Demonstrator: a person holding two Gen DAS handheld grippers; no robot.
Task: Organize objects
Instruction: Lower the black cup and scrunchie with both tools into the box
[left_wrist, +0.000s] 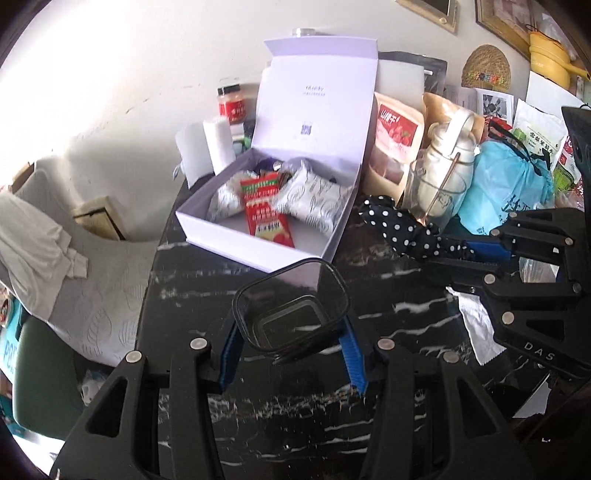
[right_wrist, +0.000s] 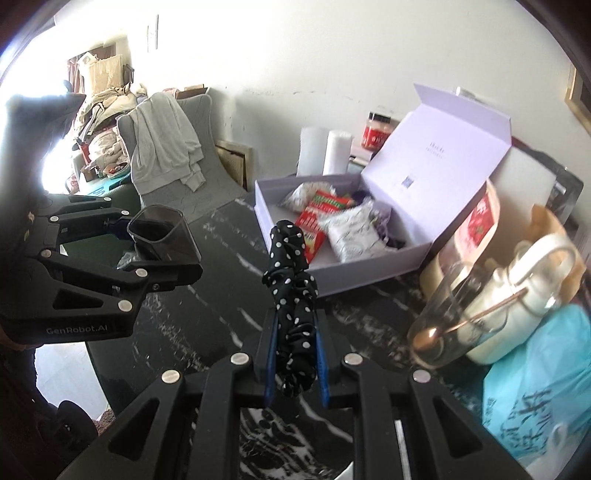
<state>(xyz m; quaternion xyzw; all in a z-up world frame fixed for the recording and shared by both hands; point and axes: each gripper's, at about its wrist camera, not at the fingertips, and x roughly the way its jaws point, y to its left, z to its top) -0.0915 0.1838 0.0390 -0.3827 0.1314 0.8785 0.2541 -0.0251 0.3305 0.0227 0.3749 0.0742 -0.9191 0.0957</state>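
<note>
Polka-dot scrunchie (right_wrist: 293, 295) is pinched in our right gripper (right_wrist: 295, 365), and the dark clear container (left_wrist: 291, 306) is clamped in our left gripper (left_wrist: 291, 354), both above the marble table (left_wrist: 295, 424). We should carry each level over the near wall of the open white box (left_wrist: 258, 243), then lower it beside the snack packets (left_wrist: 314, 201).

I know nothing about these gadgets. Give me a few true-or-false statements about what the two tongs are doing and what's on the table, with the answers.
1. The left tongs grip a dark see-through tub. True.
2. The right tongs are empty. False: they pinch a polka-dot cloth.
3. The white box is closed. False: its lid stands open.
4. Snack packets lie inside the box. True.
5. The tub is full of food. False: it looks empty.
</note>
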